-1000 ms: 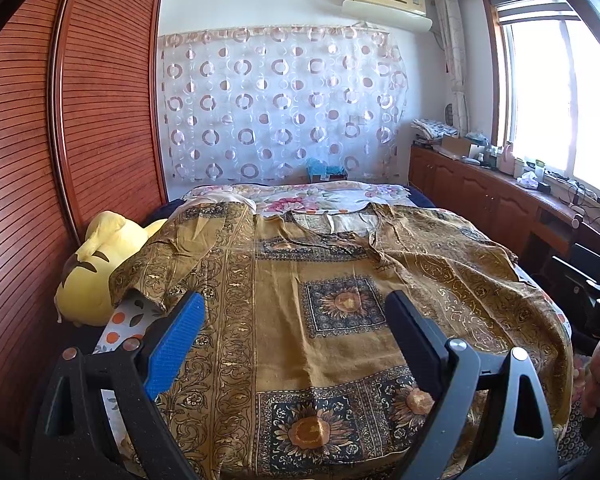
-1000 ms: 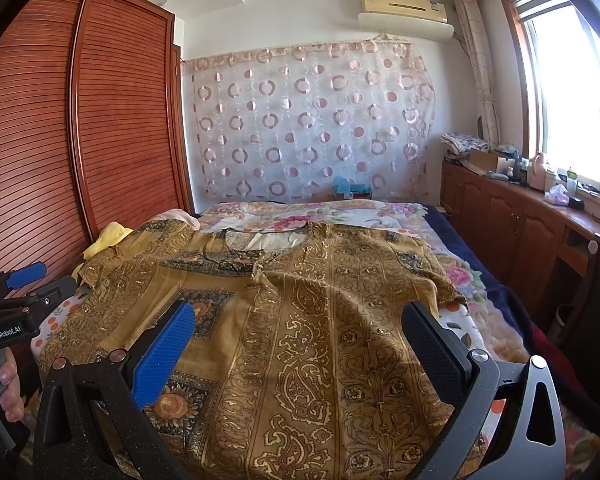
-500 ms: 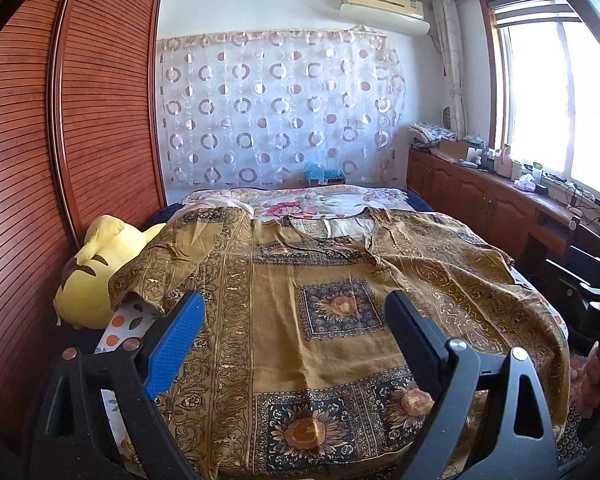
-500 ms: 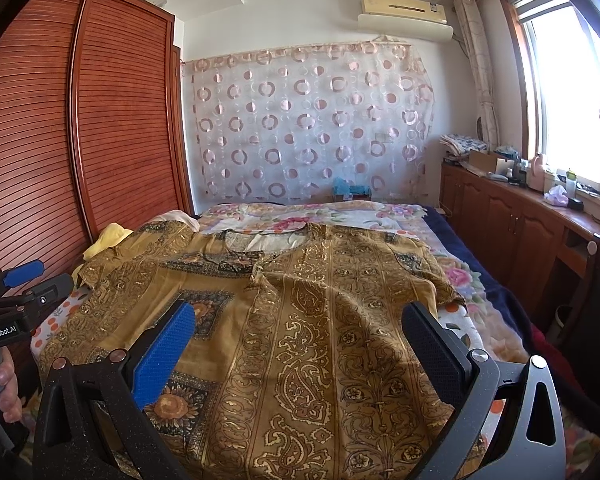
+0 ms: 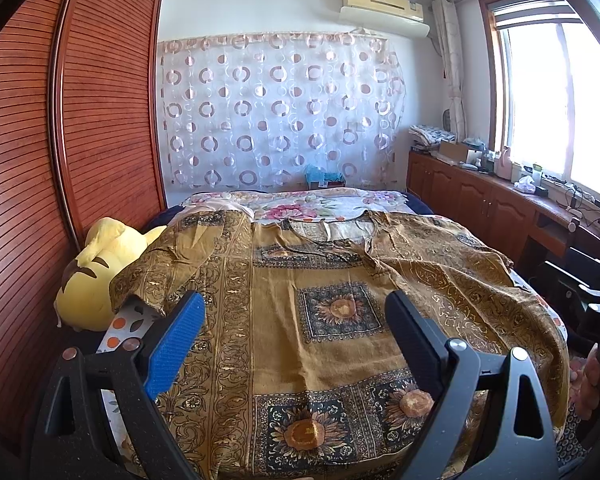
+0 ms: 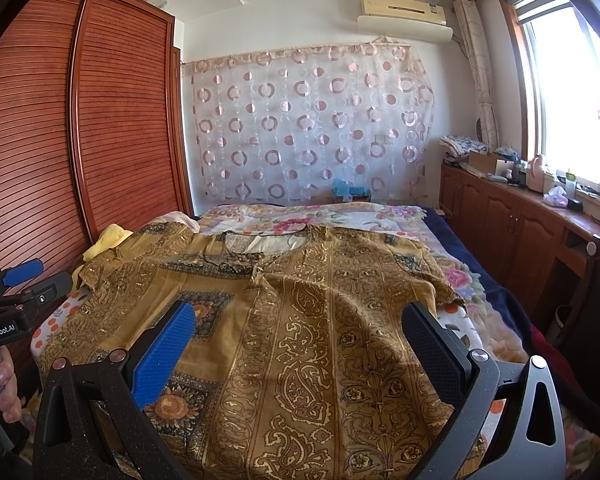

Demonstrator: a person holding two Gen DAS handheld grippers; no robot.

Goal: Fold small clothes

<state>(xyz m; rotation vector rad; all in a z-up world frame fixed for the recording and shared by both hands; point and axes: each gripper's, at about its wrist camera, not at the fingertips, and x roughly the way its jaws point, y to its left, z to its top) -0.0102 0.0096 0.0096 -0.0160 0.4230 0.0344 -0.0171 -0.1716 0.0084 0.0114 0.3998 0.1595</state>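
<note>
Garment (image 5: 340, 320): mustard-gold printed top w/ dark sunflower panels, spread face-up over the bed (image 5: 324, 206), neckline (image 5: 332, 232) toward the far end, hem toward the cameras. Left sleeve (image 5: 168, 256) lies out toward the yellow plush toy (image 5: 100, 264) by the wardrobe (image 5: 80, 128); right sleeve (image 6: 428, 276) reaches toward the bed's window side. In the right wrist view a raised crease runs down from the neckline approx. along the centre, so the cloth is not fully flat.

Left gripper (image 5: 294, 328): jaws spread wide, holding nothing, hovering above the hem-side half of the garment; no contact visible. Right gripper (image 6: 296, 340): jaws likewise wide apart and empty, above the garment's right half. Each unit also shows at the edge of the other's view.

Handling assessment (judgement): fabric looks thin, light, limp; it drapes over the bed edge and wrinkles readily. Expect it to sag and slide when lifted, no stiffness to hold a fold line. Gold print may be slightly slick, so a shallow pinch could slip. Not fragile.

Grip points recommended: hem corners or shoulder seams/sleeve ends, where doubled cloth gives more to bite on. Pinch one layer set cleanly; avoid catching the floral bedsheet (image 6: 300, 216) underneath. Folding not yet begun; smoothing the centre crease first seems advisable.
</note>
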